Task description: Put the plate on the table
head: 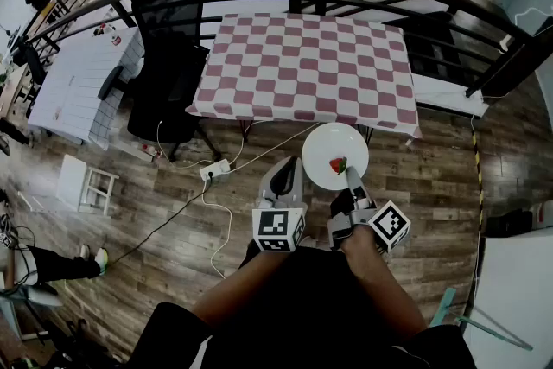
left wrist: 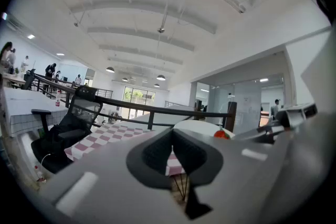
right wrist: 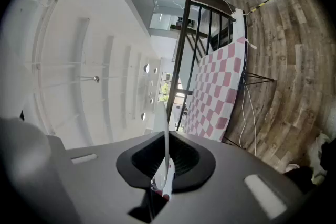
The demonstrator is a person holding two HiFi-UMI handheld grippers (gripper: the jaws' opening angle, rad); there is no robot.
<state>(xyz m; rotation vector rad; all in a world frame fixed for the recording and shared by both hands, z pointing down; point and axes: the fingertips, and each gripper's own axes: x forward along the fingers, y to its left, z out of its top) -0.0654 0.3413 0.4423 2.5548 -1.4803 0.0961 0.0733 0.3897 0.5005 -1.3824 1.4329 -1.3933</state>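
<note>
Plate is in the air over the wood floor, just off the table at the near edge's 6 o'c, toward the R corner. It isn't over the checked cloth yet, so we judge the set-down not begun.

Right tool is pinching the plate rim at approx 5 o'c of the plate. In the right gripper view the rim runs edge-on btwn the pads and the jaws are clamped on it. Left tool hangs at the plate's 8 o'c, not touching it. Its jaws are pressed together w/ nothing btwn them, going by the left gripper view.

Handling, our read:
- Stiff, thin, glossy white plate, so prob. slick under the pads. Material unclear. If ceramic, it chips or breaks on a drop to the floor.
- Looks light, but a one-point rim grip lets it lever. Any sag tips the far edge at 12 o'c downward.
- A small red food bit lies loose on the plate, just by the right tool tip, and could roll if we tilt.

Where to hold: on the rim, deep enough that the pads sit past the lip. We'd want the plate level, and the left tool could steady the rim at 8 o'c if it wobbles.
</note>
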